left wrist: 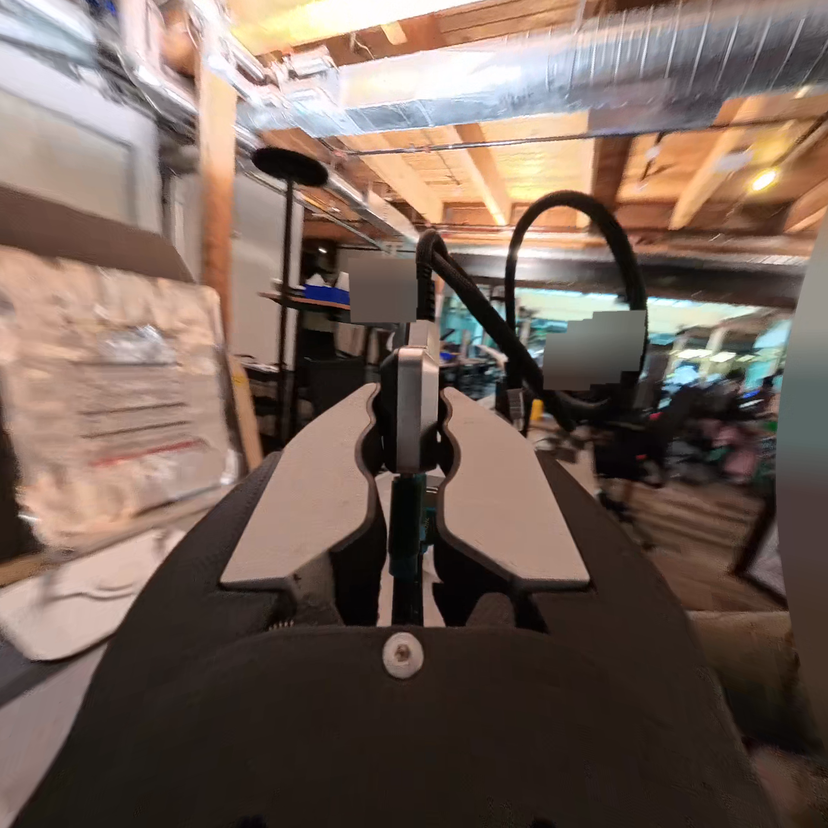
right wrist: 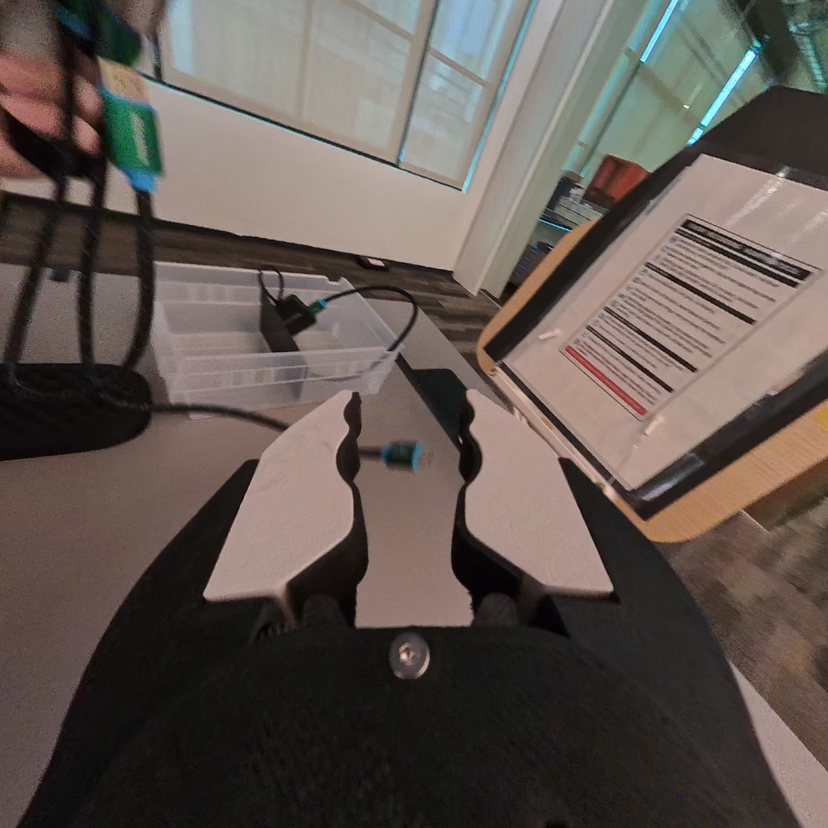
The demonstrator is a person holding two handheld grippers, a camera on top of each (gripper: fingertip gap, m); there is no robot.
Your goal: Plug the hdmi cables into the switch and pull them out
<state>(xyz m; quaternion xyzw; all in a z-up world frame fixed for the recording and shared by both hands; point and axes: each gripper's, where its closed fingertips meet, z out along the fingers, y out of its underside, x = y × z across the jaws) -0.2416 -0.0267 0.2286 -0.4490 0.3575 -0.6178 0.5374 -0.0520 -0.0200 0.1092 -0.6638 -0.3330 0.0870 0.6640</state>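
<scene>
Your left gripper [left wrist: 408, 430] has its jaws pinched on the switch [left wrist: 411, 403], a small silver and black box held up in the air between the fingertips, edge-on to the camera. A black braided cable [left wrist: 484, 322] leaves the far end of the switch and loops up and over to the right, and a teal-green plug [left wrist: 407, 524] sits at its near end, between the fingers.

Your right gripper [right wrist: 410, 430] has its jaws spread with nothing between them, above the grey table [right wrist: 89, 515]. A loose hdmi plug [right wrist: 403, 456], green with a blue tip, lies on the table just beyond the fingertips. Farther off, a clear plastic bin [right wrist: 269, 358] holds a second black box [right wrist: 286, 313] with a cable plugged in. At far left, a hand [right wrist: 31, 98] is up by dangling cables and another green plug [right wrist: 130, 139]. A board with a printed sheet [right wrist: 681, 313] stands on the right.
</scene>
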